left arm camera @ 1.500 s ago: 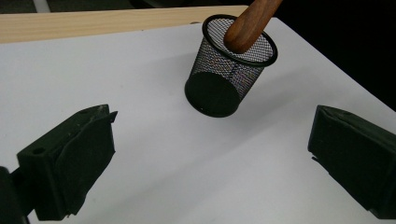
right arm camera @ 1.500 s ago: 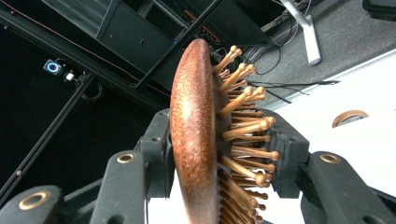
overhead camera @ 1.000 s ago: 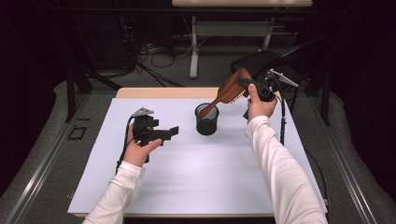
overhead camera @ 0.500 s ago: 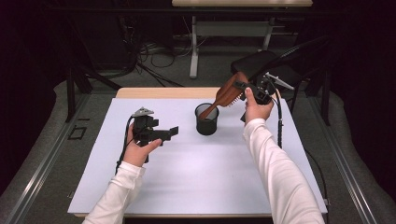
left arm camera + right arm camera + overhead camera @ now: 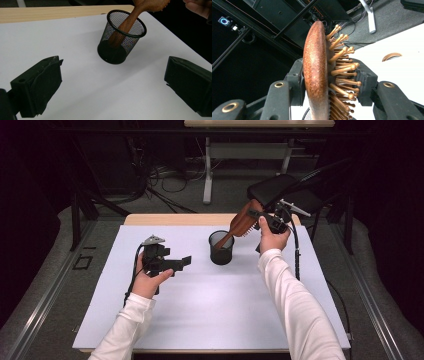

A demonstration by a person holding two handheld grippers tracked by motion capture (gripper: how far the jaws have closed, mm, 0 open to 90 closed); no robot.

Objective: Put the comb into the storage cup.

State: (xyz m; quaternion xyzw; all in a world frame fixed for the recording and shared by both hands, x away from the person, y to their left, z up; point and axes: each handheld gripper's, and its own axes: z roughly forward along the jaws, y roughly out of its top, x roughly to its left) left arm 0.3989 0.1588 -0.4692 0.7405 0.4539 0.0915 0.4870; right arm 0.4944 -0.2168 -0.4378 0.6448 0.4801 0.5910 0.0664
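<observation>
Jaws of my right gripper (image 5: 329, 82) clamped on the brown wooden paddle hairbrush (image 5: 242, 222), handle tip down inside the black wire-mesh cup (image 5: 221, 248) on the white table (image 5: 200, 320), my left gripper (image 5: 186, 262) wide open, empty, hovering beside the cup

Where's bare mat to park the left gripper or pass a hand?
Free: the white mat between the two forearms, in front of the mesh cup; also the far-left corner behind the left gripper. Crowded: the far-right, where the right gripper holds the wooden hairbrush, handle in the cup.
</observation>
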